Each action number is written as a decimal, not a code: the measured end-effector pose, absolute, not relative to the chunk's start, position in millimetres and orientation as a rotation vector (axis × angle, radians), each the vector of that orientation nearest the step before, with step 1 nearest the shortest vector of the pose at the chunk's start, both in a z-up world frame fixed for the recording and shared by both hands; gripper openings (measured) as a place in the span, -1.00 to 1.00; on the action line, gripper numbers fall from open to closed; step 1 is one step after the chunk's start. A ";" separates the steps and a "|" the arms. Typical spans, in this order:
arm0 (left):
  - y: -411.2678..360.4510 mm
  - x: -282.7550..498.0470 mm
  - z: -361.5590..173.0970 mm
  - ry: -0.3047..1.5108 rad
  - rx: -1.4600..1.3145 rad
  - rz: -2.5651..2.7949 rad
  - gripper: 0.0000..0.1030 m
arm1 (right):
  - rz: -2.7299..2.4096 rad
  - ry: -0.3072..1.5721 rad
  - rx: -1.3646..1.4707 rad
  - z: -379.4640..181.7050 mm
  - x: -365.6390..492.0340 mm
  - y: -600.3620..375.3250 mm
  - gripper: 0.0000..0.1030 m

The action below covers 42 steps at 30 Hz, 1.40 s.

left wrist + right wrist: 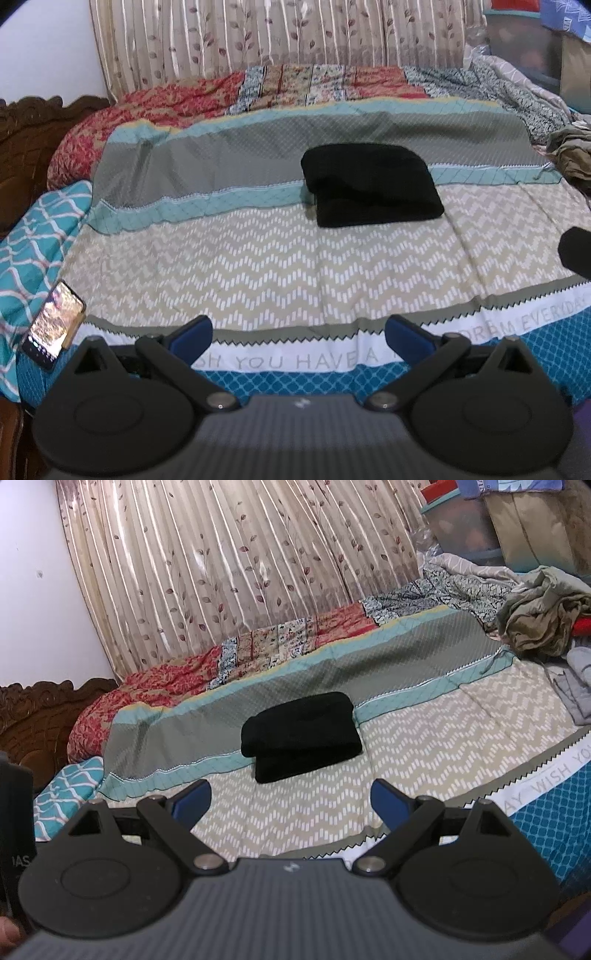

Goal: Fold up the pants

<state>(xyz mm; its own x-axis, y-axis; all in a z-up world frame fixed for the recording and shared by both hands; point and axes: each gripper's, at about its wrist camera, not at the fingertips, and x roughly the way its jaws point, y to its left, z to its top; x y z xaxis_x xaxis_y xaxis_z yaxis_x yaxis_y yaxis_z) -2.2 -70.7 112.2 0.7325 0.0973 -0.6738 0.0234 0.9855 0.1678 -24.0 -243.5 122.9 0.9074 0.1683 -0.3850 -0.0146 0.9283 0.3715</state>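
Observation:
Black pants [371, 184] lie folded into a compact stack on the patterned bedspread [258, 266], in the middle of the bed. They also show in the right wrist view [301, 734]. My left gripper [297, 334] is open and empty, held back near the bed's front edge, well short of the pants. My right gripper [290, 799] is open and empty, a little in front of the pants and apart from them. A dark part of the right gripper shows at the right edge of the left wrist view [576, 254].
A phone [53, 326] lies at the bed's left front corner. A pile of unfolded clothes [543, 624] sits at the right side of the bed. A red patterned quilt [147, 114] and curtains [240, 572] are behind. A carved wooden headboard [40, 716] stands at the left.

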 end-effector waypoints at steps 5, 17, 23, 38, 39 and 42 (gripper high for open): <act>-74.3 -5.4 116.3 0.727 0.179 0.034 1.00 | 0.100 0.424 0.375 122.7 -24.1 -243.7 0.84; -76.3 -8.7 116.5 0.725 0.183 0.035 1.00 | 0.100 0.430 0.383 120.9 -23.2 -244.1 0.84; -76.0 -9.2 116.1 0.726 0.186 0.035 1.00 | 0.099 0.435 0.387 119.8 -23.3 -244.8 0.84; -78.1 -7.4 110.5 0.738 0.197 0.039 1.00 | 0.097 0.437 0.395 118.4 -22.8 -248.5 0.84; -78.1 -7.3 110.1 0.740 0.198 0.039 1.00 | 0.097 0.439 0.395 118.4 -22.7 -248.4 0.84; -78.6 -7.2 108.9 0.744 0.201 0.039 1.00 | 0.097 0.443 0.399 117.7 -22.2 -249.3 0.84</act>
<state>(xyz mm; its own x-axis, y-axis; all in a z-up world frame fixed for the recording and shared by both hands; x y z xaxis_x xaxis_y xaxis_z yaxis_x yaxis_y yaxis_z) -7.2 -78.6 108.9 0.7361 0.1059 -0.6686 0.0363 0.9801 0.1953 -22.2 -249.3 117.7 0.9003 0.1770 -0.3976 -0.0057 0.9183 0.3958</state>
